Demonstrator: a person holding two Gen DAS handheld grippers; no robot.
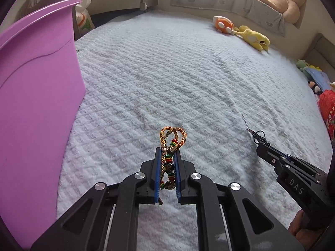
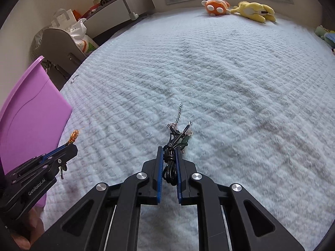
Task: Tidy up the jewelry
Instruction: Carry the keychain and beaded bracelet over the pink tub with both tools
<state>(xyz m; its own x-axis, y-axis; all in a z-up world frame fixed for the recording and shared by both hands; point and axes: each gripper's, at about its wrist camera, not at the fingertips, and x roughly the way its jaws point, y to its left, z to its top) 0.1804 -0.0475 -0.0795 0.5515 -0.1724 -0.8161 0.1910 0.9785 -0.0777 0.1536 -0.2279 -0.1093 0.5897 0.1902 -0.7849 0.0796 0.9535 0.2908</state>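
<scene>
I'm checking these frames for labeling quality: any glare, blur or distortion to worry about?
Left wrist view: window blown out behind the teddy bear; fisheye bends the purple bin. Right wrist view: even light, bedspread softly blurred at the right; the black cord necklace in the right tool is sharp.

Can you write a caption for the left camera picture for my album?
Left gripper pinches a braided beaded bracelet above the white blanket, beside a purple bin.
</scene>
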